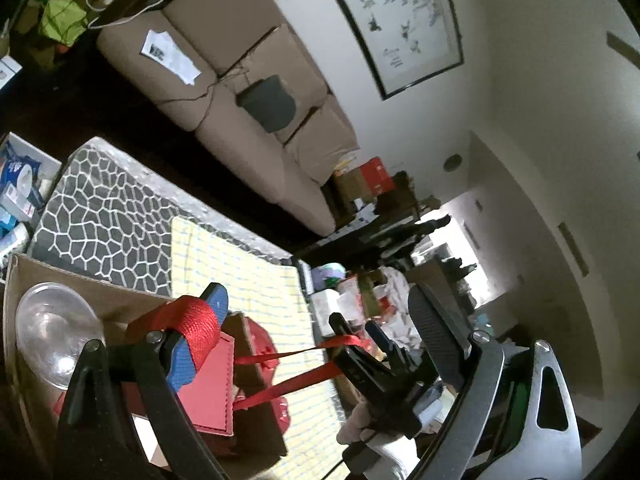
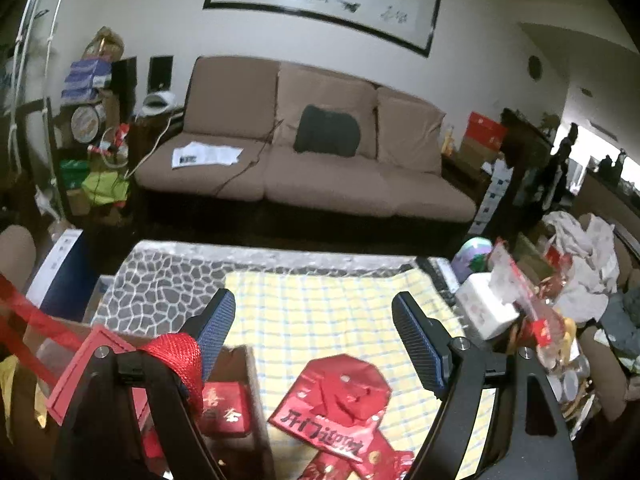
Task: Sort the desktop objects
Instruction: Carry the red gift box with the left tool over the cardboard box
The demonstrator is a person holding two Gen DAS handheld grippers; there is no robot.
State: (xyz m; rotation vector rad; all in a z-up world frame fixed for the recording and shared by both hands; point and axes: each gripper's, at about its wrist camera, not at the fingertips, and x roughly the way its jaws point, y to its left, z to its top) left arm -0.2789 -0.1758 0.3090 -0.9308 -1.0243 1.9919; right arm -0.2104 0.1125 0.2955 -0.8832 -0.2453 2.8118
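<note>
My left gripper [image 1: 320, 320] is open and empty above a cardboard box [image 1: 256, 364]. In the box lie a red flat case [image 1: 208, 396] and a clear glass bowl [image 1: 52, 332]. A red strap [image 1: 196, 328] is wound on its left finger and runs to the right gripper's body [image 1: 376, 372]. My right gripper [image 2: 314, 328] is open and empty above red packets [image 2: 340, 404] lying on the yellow checked cloth [image 2: 320, 304]. The box [image 2: 244, 392] with a red packet [image 2: 224, 412] and the red case [image 2: 84, 368] is at its left.
The low table has a grey stone-pattern top [image 2: 160, 284]. A beige sofa [image 2: 304, 168] stands behind it. Cluttered boxes, tissue packs [image 2: 488, 308] and bags sit at the right; a blue-white box [image 2: 60, 268] and stacked goods at the left.
</note>
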